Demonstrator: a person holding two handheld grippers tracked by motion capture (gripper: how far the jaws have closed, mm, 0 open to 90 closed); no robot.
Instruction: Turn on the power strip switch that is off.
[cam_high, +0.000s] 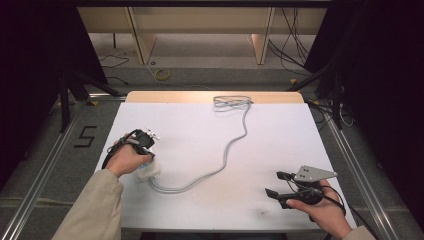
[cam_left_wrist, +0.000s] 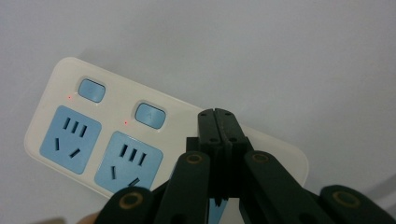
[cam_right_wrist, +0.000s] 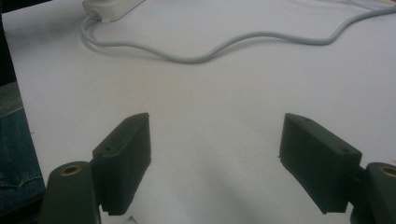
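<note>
Near the table's left edge, the left gripper (cam_left_wrist: 219, 114), jaws pressed together and empty, hovers over a rounded cream plastic power strip (cam_left_wrist: 51, 88); the right gripper (cam_right_wrist: 215, 158) gapes wide, empty.

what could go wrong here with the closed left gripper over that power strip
The left gripper hangs shut over the power strip, whose red lights look lit; a slip could push the fingers into a live socket. Pressing off-centre might tip or slide the strip, dragging its grey cable. The right gripper is too far away to steady it.

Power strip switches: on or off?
On, apparently: a small red light glows beside each blue switch on the power strip in the left gripper view.
</note>
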